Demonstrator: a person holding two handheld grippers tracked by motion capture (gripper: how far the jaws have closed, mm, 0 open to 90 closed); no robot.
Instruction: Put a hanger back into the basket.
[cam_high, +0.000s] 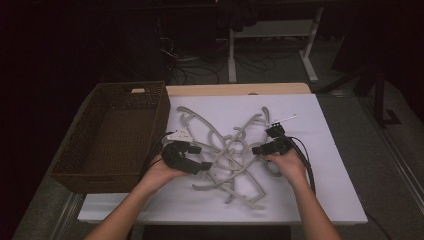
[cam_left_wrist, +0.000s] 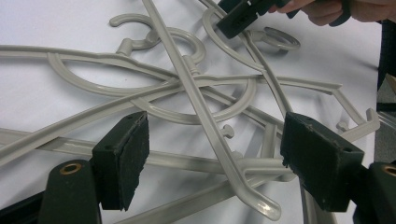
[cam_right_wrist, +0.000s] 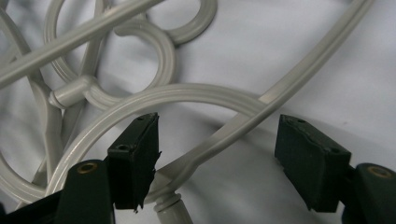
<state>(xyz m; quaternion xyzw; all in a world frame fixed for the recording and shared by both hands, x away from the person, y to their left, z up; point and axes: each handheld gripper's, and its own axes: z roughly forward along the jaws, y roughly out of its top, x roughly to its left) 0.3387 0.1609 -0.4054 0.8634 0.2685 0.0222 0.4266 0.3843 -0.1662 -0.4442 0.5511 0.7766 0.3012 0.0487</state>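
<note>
A: Surface & room?

B: A white sheet (cam_high: 320, 165) is spread over a wooden tabletop (cam_high: 240, 89), whose bare edge is seen at the far side. The room behind is dark; white desk legs (cam_high: 232, 55) and loose cables (cam_high: 200, 70) are made out on the floor beyond.

A: Other things, anything in the way?

B: A dark wicker basket (cam_high: 80, 150) is set at the left, w/ its right wall just beside the sheet's left edge. Nothing can be made out inside it. A small white stick-like item (cam_high: 286, 119) is seen near the far right of the pile; too small to tell what it is.

A: The hangers?

B: A tangle of grey plastic hangers (cam_high: 227, 155) is piled mid-sheet, between the two hands. They're crossed over one another, so no single direction is shared; long arms run diagonally both ways, and hooks are seen at the far and near ends.

A: Tools?

B: Left tool (cam_left_wrist: 215, 154) is held wide open, low over the pile, w/ one hanger arm passing between its jaws; nothing is gripped. Right tool (cam_right_wrist: 217, 154) is also wide open, w/ a curved hanger bar lying betw. its jaws, its left jaw right by the bar; contact can't be told. In the high view, left tool (cam_high: 200, 157) is at the pile's left edge, right tool (cam_high: 262, 145) at its right.
</note>
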